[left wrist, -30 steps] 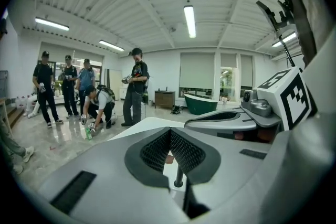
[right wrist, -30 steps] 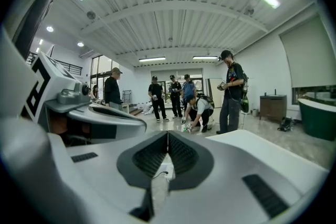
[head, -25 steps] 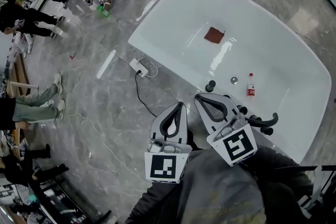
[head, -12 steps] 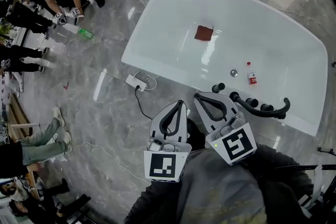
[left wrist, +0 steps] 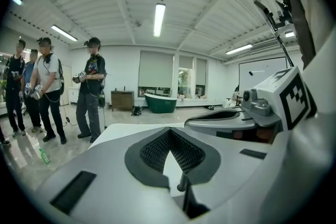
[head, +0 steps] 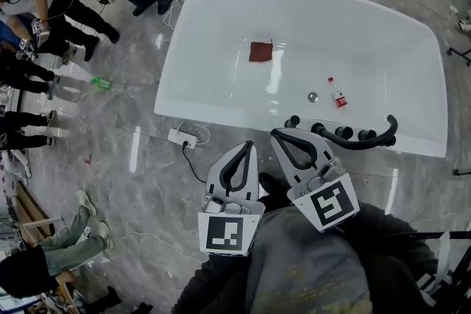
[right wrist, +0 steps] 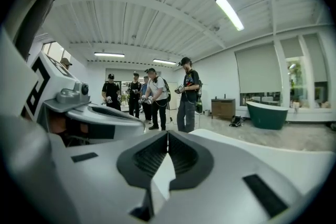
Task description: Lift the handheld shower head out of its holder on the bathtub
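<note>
Your left gripper (head: pixel 249 146) and right gripper (head: pixel 277 134): jaws pressed together, nothing between them, both just short of the bathtub (head: pixel 193 48) near rim. Shower head (head: pixel 375 143) lies along that same rim, apparently seated in its holder, clear of both grippers.

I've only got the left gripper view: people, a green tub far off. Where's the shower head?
Observer: Head view shows the black shower head lying along the near rim of the white bathtub, right of the right tongs.
Operator: Anything inside the tub?
Observer: A reddish-brown cloth and a small bottle on its floor.
Operator: Right tongs open?
Observer: No, shut and empty in the right gripper view.
</note>
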The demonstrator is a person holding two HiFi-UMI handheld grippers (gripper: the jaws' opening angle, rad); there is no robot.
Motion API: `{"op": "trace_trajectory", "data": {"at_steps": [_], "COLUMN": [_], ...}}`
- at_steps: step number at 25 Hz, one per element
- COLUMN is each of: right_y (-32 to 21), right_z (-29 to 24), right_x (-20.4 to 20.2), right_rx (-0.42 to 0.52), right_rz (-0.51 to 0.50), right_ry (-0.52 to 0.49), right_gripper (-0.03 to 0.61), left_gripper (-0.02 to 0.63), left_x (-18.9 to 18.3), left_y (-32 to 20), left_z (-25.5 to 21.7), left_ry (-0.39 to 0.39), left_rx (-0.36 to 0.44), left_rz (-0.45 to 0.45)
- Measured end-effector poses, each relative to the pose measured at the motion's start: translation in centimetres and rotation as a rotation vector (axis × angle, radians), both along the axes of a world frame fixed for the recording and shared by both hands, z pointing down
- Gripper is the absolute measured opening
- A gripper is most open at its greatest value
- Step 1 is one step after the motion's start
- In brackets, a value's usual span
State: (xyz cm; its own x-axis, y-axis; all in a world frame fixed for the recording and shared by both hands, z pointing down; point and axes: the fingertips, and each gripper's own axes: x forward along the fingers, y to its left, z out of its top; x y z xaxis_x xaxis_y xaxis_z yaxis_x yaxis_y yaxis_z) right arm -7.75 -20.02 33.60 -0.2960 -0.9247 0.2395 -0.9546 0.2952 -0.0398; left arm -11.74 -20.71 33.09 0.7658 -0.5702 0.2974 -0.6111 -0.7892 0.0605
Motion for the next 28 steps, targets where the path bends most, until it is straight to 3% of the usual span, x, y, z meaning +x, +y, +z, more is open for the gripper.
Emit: {"op": "trace_trajectory", "data": {"at_steps": [13, 18, 28], "right_y": [1.3, 1.8, 0.9], "right_z": [1.7, 5.4, 14.9], "right_x": [3.8, 4.7, 6.8], "right_rx": [0.077, 0.078, 0.090], "right_rz": [0.090, 0.122, 0.156], "right_ry": [0.026, 0.053, 0.068], "right_gripper": [0.011, 0.115, 0.189], "left_gripper": [0.002, 0.002, 0.002], "left_x": [1.8, 2.4, 3.0], "left_y": [2.1, 2.8, 2.5], "left_z": [3.0, 6.6, 16.2], "left_ry": [-0.028, -0.033, -0.062], "left_rx": [-0.008, -0.009, -0.015], "left_rz": [0.025, 0.050, 0.057]}}
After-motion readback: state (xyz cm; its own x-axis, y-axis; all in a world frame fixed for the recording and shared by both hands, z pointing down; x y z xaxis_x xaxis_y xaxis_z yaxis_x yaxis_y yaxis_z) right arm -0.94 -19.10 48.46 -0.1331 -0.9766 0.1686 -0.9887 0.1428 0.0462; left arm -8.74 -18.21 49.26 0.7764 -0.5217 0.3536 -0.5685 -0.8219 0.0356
